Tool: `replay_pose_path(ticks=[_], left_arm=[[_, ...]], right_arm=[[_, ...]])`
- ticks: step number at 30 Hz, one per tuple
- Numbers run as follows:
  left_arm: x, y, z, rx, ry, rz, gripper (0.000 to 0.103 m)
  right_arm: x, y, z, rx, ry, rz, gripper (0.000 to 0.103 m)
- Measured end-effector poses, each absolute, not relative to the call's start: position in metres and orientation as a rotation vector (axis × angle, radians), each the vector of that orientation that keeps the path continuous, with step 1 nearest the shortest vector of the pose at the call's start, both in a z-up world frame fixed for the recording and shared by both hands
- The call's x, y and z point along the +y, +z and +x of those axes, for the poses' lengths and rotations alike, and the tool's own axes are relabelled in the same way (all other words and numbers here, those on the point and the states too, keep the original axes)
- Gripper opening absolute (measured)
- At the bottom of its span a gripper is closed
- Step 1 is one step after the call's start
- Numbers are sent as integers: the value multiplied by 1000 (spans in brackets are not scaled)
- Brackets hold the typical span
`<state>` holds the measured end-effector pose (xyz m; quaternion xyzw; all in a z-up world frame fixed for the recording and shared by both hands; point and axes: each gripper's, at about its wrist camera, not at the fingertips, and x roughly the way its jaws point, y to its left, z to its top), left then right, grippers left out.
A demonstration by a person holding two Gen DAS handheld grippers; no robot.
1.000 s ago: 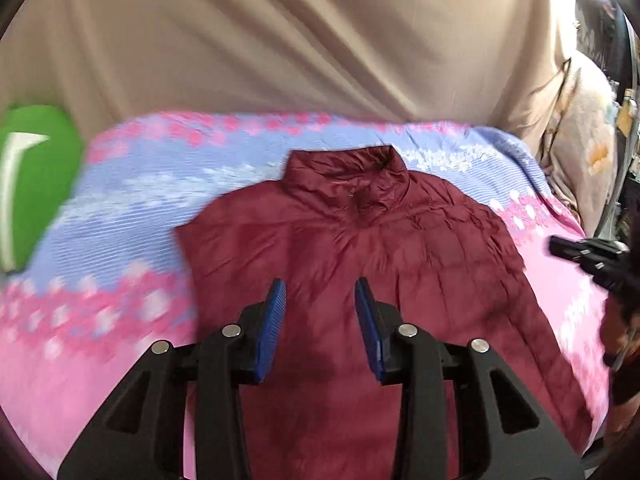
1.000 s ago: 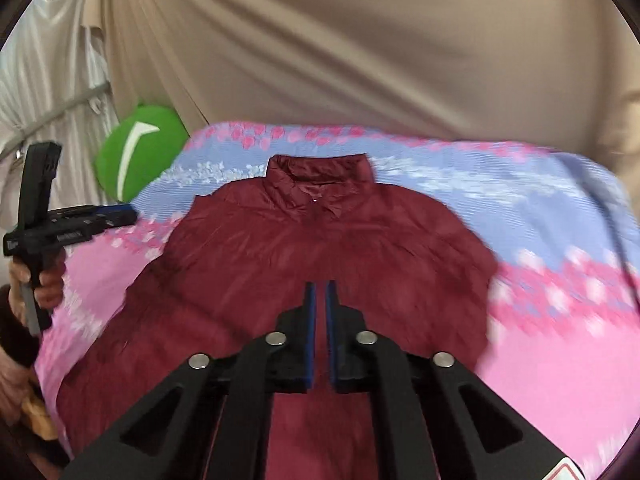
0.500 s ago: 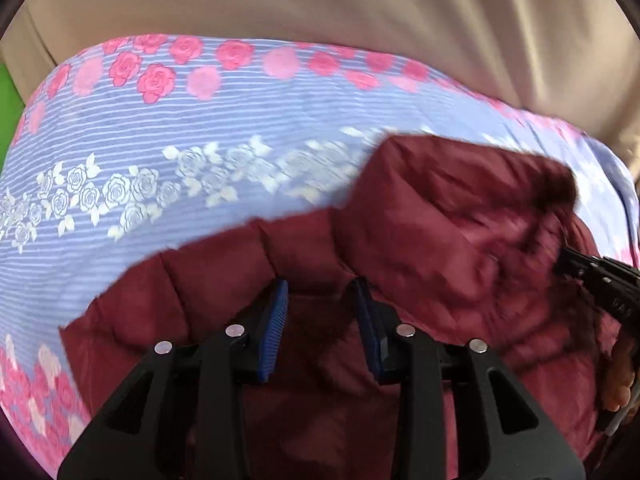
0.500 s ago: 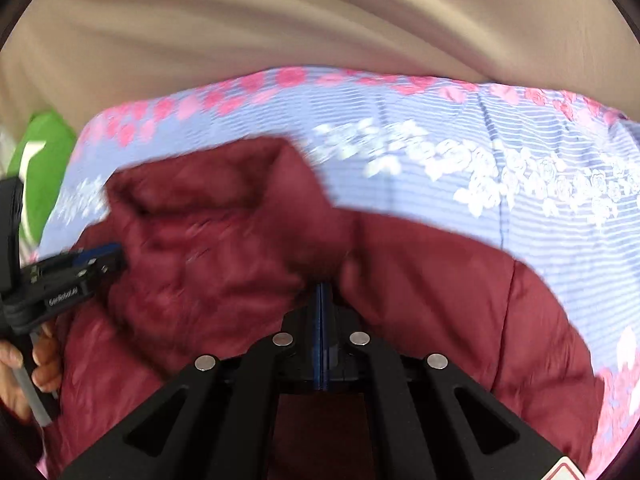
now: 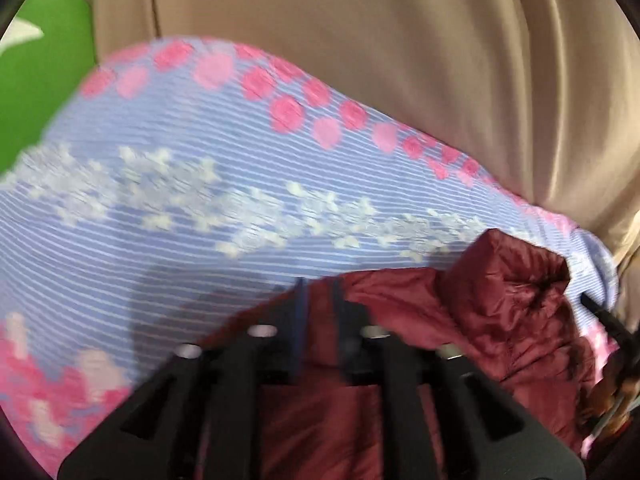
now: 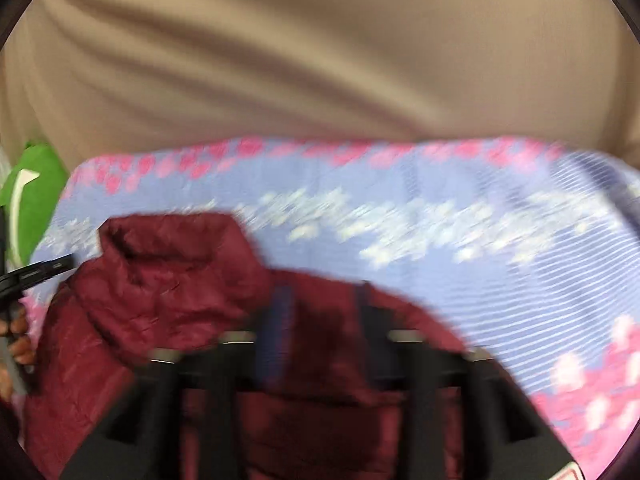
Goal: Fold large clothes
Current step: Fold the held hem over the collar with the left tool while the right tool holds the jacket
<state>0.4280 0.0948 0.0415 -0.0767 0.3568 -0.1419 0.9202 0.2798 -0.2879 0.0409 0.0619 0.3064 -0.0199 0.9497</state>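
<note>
Bed sheet [image 5: 168, 216]: striped blue, pink roses; beige curtain [image 6: 320, 60] behind. Quilted maroon jacket [image 6: 168, 300] lies on it, collar up. Left gripper [image 5: 318, 320] opening, right gripper [image 6: 322, 320] opening; both blurred, jacket fabric between jaws, no clamp visible.

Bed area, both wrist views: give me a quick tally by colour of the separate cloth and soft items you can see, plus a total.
Maroon: 1, the puffer jacket
Blue-and-pink floral: 1, the bedsheet
Beige: 1, the backdrop cloth
Green: 1, a soft item at the bed's left end; kind unclear
Total: 4
</note>
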Motion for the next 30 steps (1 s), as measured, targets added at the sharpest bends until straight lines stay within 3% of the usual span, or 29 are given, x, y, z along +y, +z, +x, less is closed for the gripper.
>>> replay_pose_path(ticks=[1, 4, 7, 8, 9, 10, 11, 15, 22, 24, 25, 26, 30], left_arm=[[98, 44, 430, 736, -261, -137, 40], [106, 30, 446, 795, -192, -91, 41], [113, 11, 453, 848, -192, -142, 40], [113, 9, 453, 840, -175, -125, 22], [110, 9, 454, 840, -151, -98, 0], [110, 9, 456, 853, -130, -91, 0], [112, 10, 457, 853, -118, -101, 0], [124, 3, 461, 826, -20, -50, 0], [132, 41, 435, 765, -190, -196, 1], [120, 45, 439, 800, -268, -195, 30], [108, 46, 443, 808, -300, -182, 36], [99, 47, 446, 812, -322, -158, 40], [59, 41, 457, 831, -380, -92, 39]], right_arm=[[-294, 41, 281, 625, -69, 111, 57], [-323, 23, 293, 714, -153, 137, 60], [-342, -2, 300, 791, -127, 229, 57], [-343, -5, 300, 790, -99, 253, 32], [-341, -5, 299, 784, -64, 270, 21], [-337, 0, 295, 761, -74, 252, 6], [-335, 4, 292, 748, -95, 231, 3], [-350, -11, 292, 767, -191, 251, 3], [-337, 22, 273, 711, -137, 211, 18], [-340, 30, 272, 690, -94, 251, 30], [-340, 33, 274, 690, -77, 271, 34], [-339, 34, 275, 693, -78, 274, 34], [-331, 36, 279, 698, -54, 270, 34]])
